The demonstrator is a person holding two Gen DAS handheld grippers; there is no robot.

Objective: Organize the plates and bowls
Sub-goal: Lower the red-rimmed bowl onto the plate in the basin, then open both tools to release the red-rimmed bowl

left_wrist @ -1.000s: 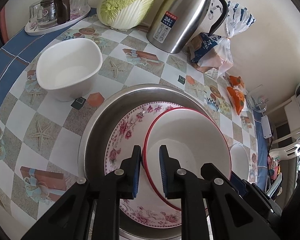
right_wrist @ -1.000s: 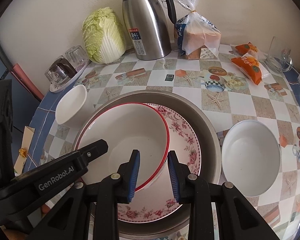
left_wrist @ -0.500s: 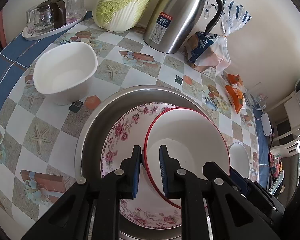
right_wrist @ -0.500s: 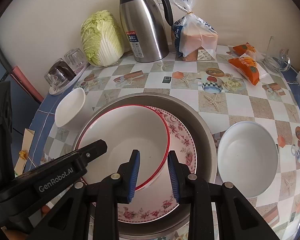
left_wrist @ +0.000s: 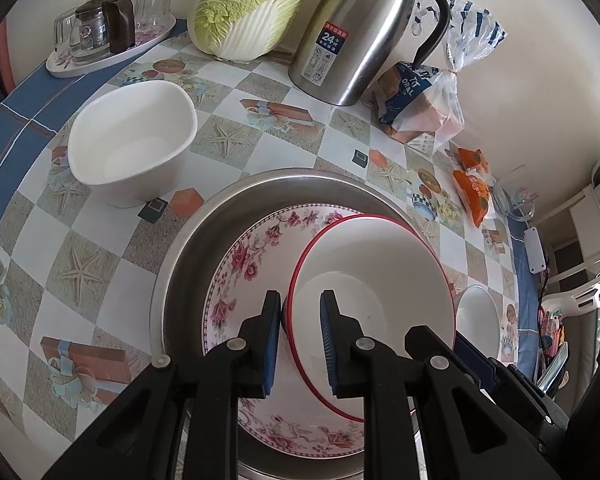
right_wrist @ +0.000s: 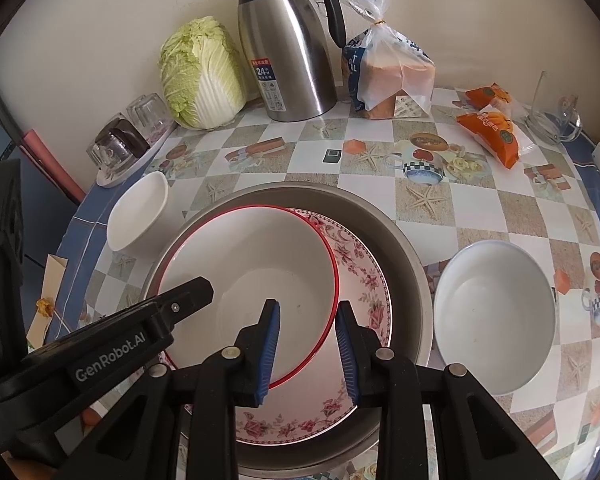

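- The red-rimmed bowl [left_wrist: 370,280] sits tilted on the floral plate [left_wrist: 244,264], both inside the big steel basin [left_wrist: 188,240] in the middle of the tabletop [left_wrist: 100,240].
- My left hand-held gripper [left_wrist: 300,340] is closed down on the bowl's near rim, one blue pad inside and one outside, same hold as a second ago.
- My right hand-held gripper [right_wrist: 308,344] has opened wider than half a second ago; its jaws straddle the bowl's other edge, but I can't tell if the pads are touching it.
- Otherwise nothing on the tabletop has really moved since the earlier frames.
- Bowl is smooth glossy white with a thin red line; the plate has pink roses round its border; the basin is dull brushed metal.
- The squarish white bowl [left_wrist: 132,140] stands just left of the basin, and a round white bowl [right_wrist: 496,320] just right of it.
- Only the right wrist view shows that round bowl whole, and it also shows my left gripper's black body with its GenRobot.AI label.
- Along the wall: napa cabbage [right_wrist: 200,76], steel thermos jug [right_wrist: 288,48], bagged bread [right_wrist: 392,72], orange snack packets [right_wrist: 492,132], and a tray of glasses [left_wrist: 108,36].
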